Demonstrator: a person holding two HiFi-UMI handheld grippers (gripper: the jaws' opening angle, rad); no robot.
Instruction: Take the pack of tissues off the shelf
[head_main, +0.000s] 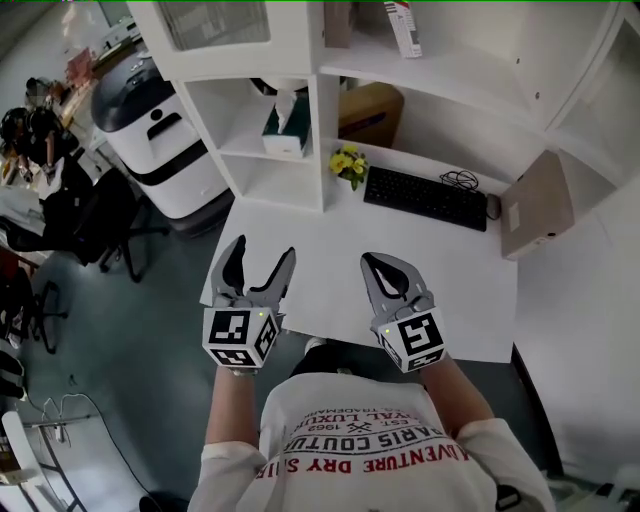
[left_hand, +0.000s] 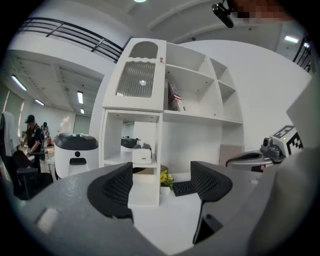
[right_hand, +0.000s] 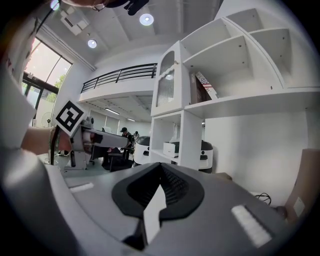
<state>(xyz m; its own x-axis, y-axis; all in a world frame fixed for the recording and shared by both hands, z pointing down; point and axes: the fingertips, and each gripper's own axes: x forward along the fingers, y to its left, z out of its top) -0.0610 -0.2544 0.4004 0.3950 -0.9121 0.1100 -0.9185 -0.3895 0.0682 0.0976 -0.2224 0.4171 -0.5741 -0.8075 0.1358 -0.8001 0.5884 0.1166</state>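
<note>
The pack of tissues (head_main: 284, 128) sits on the middle board of the white shelf unit (head_main: 322, 150), in the open bay left of the upright divider and close against it. It is a boxy pack, dark green on top and white down the side, with a white tissue sticking straight up out of its top. Its longer side seems to run along the front edge of the board, though I can't be sure from here. A dark rounded object (head_main: 281, 86) stands right behind it in the same bay. Just past the divider, a small pot of yellow flowers (head_main: 348, 165) stands on the white desk (head_main: 330, 285), with a black keyboard (head_main: 425, 198) beside it and a brown cardboard box (head_main: 371, 112) in the bay above. A white and black machine (head_main: 150, 130) stands on the floor left of the shelf. Bare desk top lies between the shelf and the two tools. The left gripper (head_main: 263, 250) has its jaws spread wide with nothing in them, and the right gripper (head_main: 372, 260) has its jaws closed tip to tip and is empty.
</note>
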